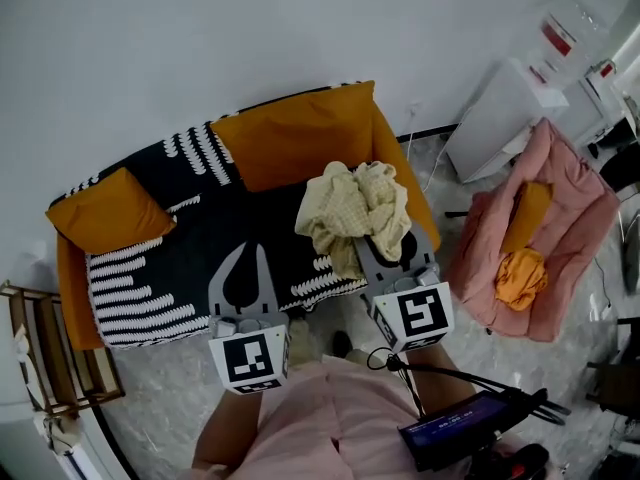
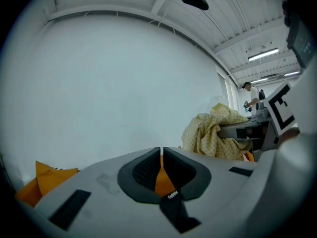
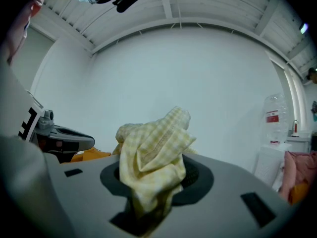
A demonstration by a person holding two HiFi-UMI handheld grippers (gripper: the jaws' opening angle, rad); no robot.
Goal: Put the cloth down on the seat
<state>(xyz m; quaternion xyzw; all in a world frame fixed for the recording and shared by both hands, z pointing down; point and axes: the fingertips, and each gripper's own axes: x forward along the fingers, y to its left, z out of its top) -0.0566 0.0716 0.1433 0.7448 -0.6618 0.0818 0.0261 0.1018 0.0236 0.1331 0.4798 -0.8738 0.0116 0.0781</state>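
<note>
In the head view a sofa under a black-and-white striped throw stands against a white wall, with one orange cushion at its left end and a larger one along its back edge. The right gripper holds a bunched yellow checked cloth over the right end of the seat, near the front edge; whether the cloth touches the seat cannot be told. The left gripper sits over the middle of the seat's front edge. A pink chair stands off to the right. In the left gripper view the left gripper has its jaws drawn together to a hairline gap, nothing between them, and the cloth hangs to the right. In the right gripper view the right gripper is clamped on the cloth, which bulges up out of the jaws.
</note>
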